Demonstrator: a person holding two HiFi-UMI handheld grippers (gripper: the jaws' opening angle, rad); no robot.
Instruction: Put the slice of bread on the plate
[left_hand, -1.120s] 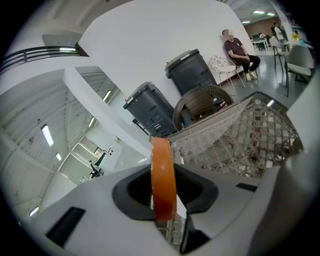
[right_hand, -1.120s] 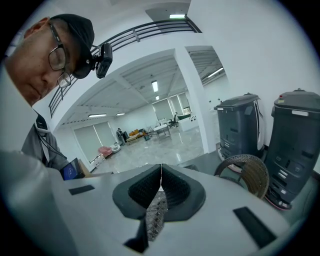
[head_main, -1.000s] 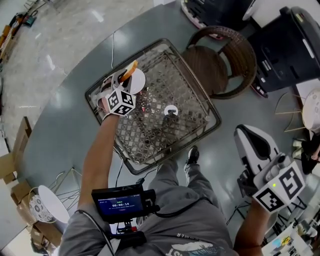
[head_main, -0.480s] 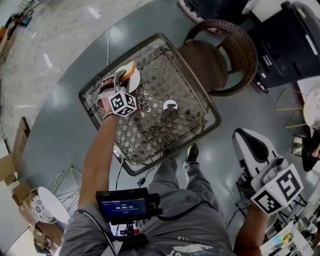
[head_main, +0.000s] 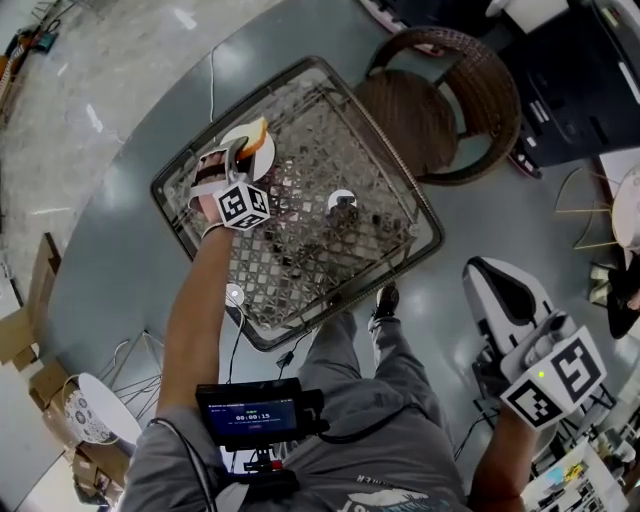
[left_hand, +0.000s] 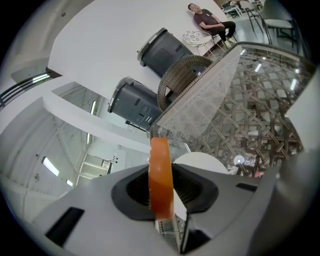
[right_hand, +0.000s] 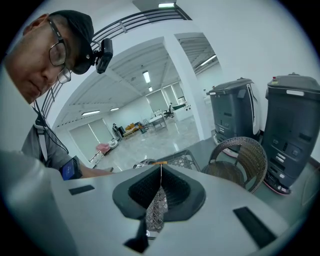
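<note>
My left gripper (head_main: 245, 158) is shut on the slice of bread (head_main: 257, 136), an orange-crusted slice held on edge just over the white plate (head_main: 236, 147) at the table's far left corner. In the left gripper view the bread (left_hand: 160, 180) stands edge-on between the jaws, with the plate (left_hand: 202, 162) right behind it. My right gripper (head_main: 487, 275) hangs off the table at the lower right, away from the plate. Its jaws (right_hand: 160, 192) are shut with nothing in them.
The plate lies on a square glass-topped wicker table (head_main: 390, 170). A small white object (head_main: 342, 200) sits near its middle. A wicker chair (head_main: 440, 100) stands beyond the table, and dark grey machines (head_main: 580, 90) stand at the far right. Cardboard and a patterned plate (head_main: 90, 405) lie on the floor at left.
The left gripper has come down with the bread closer to the plate and rolled somewhat. The right gripper has sunk a little, still shut.
</note>
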